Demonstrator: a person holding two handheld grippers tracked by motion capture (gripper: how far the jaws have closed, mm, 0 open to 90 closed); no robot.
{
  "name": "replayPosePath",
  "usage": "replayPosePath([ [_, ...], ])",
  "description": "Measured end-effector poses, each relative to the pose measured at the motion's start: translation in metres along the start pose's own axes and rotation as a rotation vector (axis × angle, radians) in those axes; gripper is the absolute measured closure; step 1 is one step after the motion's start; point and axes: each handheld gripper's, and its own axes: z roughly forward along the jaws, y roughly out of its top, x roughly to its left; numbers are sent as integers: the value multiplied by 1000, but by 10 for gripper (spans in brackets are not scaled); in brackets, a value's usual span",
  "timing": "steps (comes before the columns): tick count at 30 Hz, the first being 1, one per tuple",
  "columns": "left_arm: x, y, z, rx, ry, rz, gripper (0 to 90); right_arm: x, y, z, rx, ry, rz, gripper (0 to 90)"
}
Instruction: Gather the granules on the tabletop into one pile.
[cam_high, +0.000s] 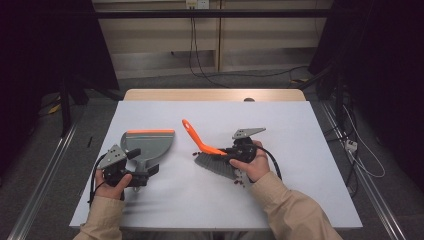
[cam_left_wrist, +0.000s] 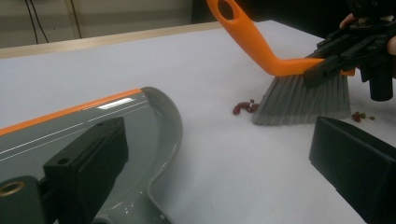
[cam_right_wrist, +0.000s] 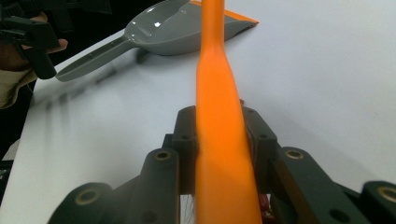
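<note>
1. The right gripper (cam_high: 235, 152) is pinched on the orange handle of a hand brush (cam_high: 210, 152), just above the grey bristles. In the right gripper view the two black jaws press against either side of that handle (cam_right_wrist: 219, 140).
2. The brush stands near the middle of the white table (cam_high: 300, 200), bristles down and touching the surface, its handle rising up and away to the left in the high view.
3. A few small dark red bits (cam_left_wrist: 243, 108), possibly beans, lie on the table at the bristle edge; more bits (cam_left_wrist: 359, 115) lie at the other end of the bristles in the left gripper view.
4. The left gripper (cam_high: 142, 174) sits at the near left of the table, at the handle end of a grey dustpan (cam_high: 147, 145) with an orange lip.
5. In the left gripper view its jaws stand spread wide: one (cam_left_wrist: 88, 168) lies over the pan's grey body, the other (cam_left_wrist: 355, 163) over bare table, and neither presses on the pan.
6. The dustpan lies flat on the table, its orange lip facing the far side and its handle pointing toward the person; it is well apart from the brush.
7. The person's hands (cam_high: 257, 167) hold both grippers, with beige sleeves entering from the bottom of the high view.
</note>
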Motion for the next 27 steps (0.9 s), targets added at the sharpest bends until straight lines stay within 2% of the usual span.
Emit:
replayPosePath([
  [5, 0, 0, 0, -3, -2, -3, 44, -2, 5, 0, -15, -20, -8, 712],
  [7, 0, 0, 0, -3, -5, -3, 44, -3, 7, -1, -28, -6, 9, 713],
  [11, 1, 0, 0, -3, -15, -6, 44, -1, 10, -7, -68, -16, 32, 712],
  [13, 2, 0, 0, -8, -20, -10, 44, 1, 13, -12, -80, -22, 18, 712],
  [15, 3, 0, 0, -9, -27, -11, 44, 5, 14, -18, -89, -4, 6, 713],
  [18, 3, 0, 0, -13, -35, -10, 44, 14, 11, -25, -76, 21, -13, 712],
  [23, 1, 0, 1, -12, -37, -2, 44, 30, -11, -31, -31, 59, -35, 712],
  [27, -1, 1, 1, -11, -31, 1, 44, 31, -26, -34, 10, 56, -70, 712],
])
